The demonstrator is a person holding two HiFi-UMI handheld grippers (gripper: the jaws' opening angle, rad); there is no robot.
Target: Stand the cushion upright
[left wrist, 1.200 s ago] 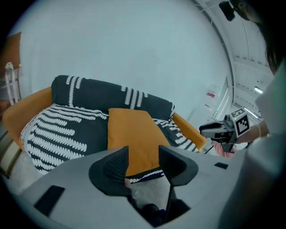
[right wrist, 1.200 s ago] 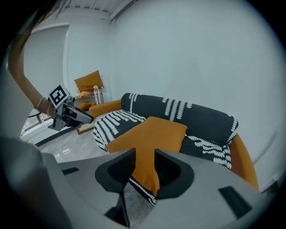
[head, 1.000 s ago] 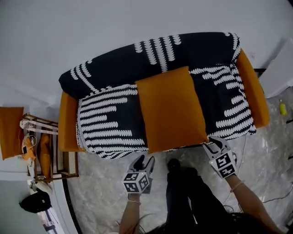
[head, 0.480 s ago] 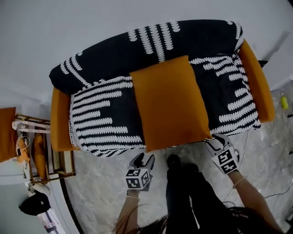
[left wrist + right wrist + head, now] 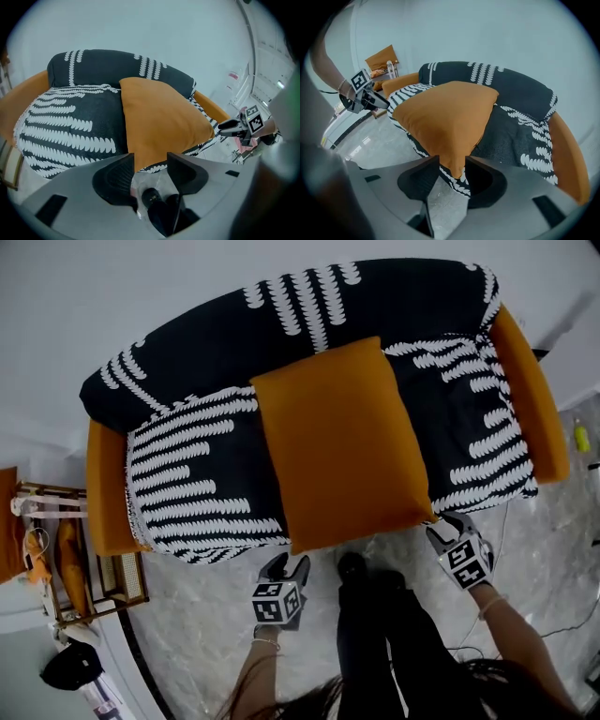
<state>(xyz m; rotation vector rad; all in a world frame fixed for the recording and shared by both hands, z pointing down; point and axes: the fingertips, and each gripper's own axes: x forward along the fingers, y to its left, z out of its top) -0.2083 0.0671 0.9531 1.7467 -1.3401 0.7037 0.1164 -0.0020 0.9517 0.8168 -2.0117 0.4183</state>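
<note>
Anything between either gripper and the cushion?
Nothing visible. The cushion lies flat on the sofa; the left gripper and right gripper, both open, face its front corners with only open space between.

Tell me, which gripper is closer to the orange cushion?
Right. The right gripper has its open jaws at the orange cushion's near corner. The left gripper hangs slightly short of the other near corner, over the floor.

You're in a home living room: patterned sofa against a plain wall, marble floor before it, wooden rack beside its arm.
</note>
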